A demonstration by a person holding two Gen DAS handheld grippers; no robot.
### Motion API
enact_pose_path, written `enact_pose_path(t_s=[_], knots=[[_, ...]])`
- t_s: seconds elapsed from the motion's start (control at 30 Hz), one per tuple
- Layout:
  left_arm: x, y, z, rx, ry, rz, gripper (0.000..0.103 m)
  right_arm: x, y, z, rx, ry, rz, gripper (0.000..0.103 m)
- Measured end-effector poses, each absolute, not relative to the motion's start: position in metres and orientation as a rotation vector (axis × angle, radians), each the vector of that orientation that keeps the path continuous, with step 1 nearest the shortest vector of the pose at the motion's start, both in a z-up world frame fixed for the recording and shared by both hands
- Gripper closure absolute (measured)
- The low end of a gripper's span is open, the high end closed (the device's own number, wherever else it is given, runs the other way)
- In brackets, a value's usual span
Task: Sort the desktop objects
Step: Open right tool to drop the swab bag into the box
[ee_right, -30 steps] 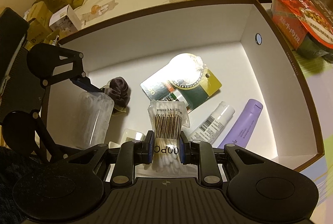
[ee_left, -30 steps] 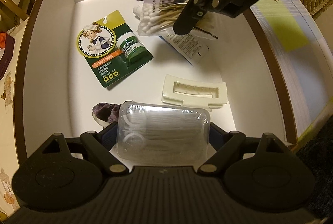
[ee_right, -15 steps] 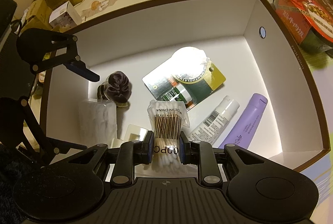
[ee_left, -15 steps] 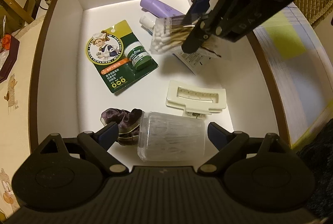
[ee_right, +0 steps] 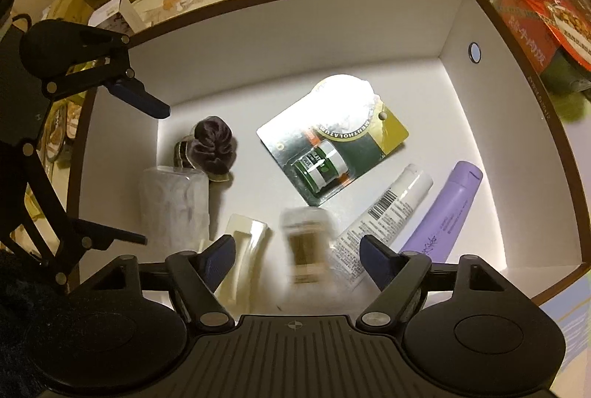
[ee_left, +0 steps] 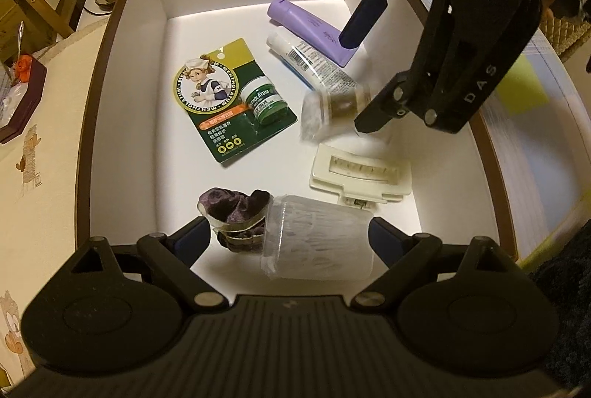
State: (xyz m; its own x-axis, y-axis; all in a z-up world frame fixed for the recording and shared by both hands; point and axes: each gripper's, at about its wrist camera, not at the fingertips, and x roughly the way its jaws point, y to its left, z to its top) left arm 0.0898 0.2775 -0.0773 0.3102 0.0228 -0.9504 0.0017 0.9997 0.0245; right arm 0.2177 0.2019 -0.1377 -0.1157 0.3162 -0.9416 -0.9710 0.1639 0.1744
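Cotton swabs in a clear packet [ee_left: 334, 106] tumble blurred between the spread fingers of the right gripper [ee_right: 297, 255], which grips nothing, above the white floor of a brown-rimmed box [ee_left: 122, 28] and just beside a white tube [ee_left: 314, 65] near the box's right wall. Largest of the contents, a green Mentholatum blister card [ee_left: 225, 98] lies flat at the centre, its jar labelled "SALVE"; a purple tube [ee_left: 310, 28] rests toward the far right corner, touching the white tube, which carries a barcode and fine print too small to read. Nearer, a cream hair clip [ee_left: 360, 176] sits beside a clear lidded case [ee_left: 319, 242], which lies between the open fingers of the left gripper [ee_left: 290, 237], apparently unclamped, and touches a dark velvet scrunchie [ee_left: 234, 213]. The packet looks feather-light, soft and slippery (thin film, liable to crumple), so it is probably best pinched across the stiff bundle of sticks at its middle, not by the loose film ends. Lettering "DAS" shows on the right gripper's linkage in the left wrist view.
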Motion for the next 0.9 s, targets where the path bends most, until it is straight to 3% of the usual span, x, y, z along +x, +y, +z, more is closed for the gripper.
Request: enact_pose_path(t_s=[0.9], knots=[[0.085, 0.259, -0.056, 0.083, 1.218, 0.055, 0.009, 0.201, 0.179, -0.113, -0.793, 1.123, 1.310, 0.026]])
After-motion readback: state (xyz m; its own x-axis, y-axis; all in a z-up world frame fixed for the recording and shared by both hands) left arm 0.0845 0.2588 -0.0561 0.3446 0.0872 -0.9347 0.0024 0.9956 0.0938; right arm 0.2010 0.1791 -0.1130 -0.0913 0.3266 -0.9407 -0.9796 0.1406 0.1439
